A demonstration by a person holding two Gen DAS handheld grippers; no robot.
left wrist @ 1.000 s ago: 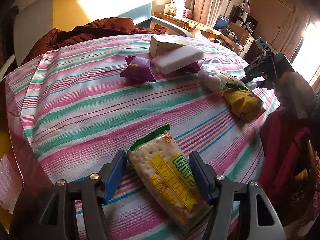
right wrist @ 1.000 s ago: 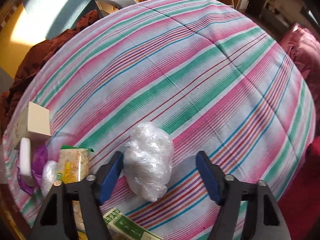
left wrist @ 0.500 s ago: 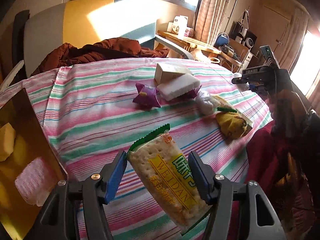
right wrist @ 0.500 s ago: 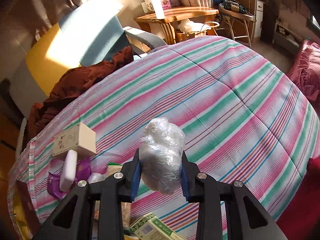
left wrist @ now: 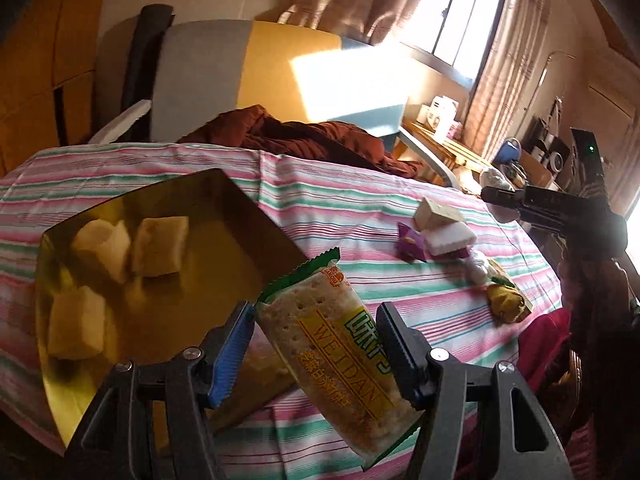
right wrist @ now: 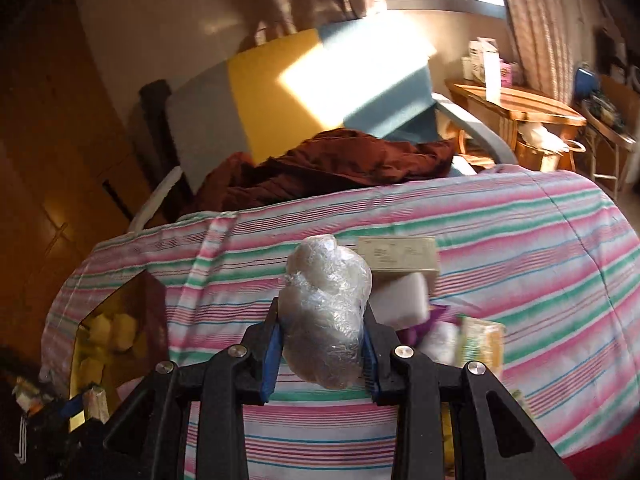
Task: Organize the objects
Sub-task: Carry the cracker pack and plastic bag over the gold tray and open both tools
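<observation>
With my left gripper [left wrist: 314, 346] clamping the cracker pack [left wrist: 336, 356], I ease over the gold tray [left wrist: 224, 200] at frame left, probably releasing low.

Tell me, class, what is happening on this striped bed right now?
A person is tidying snacks with two hand-held tongs. The left tongs grip a cracker packet lifted beside a gold tray that already holds several pale wrapped pieces. The right tongs are shut on a plastic-wrapped bundle, raised above the striped bedcover. A beige box, a white packet and a purple snack bag lie unsorted on the cover.
</observation>
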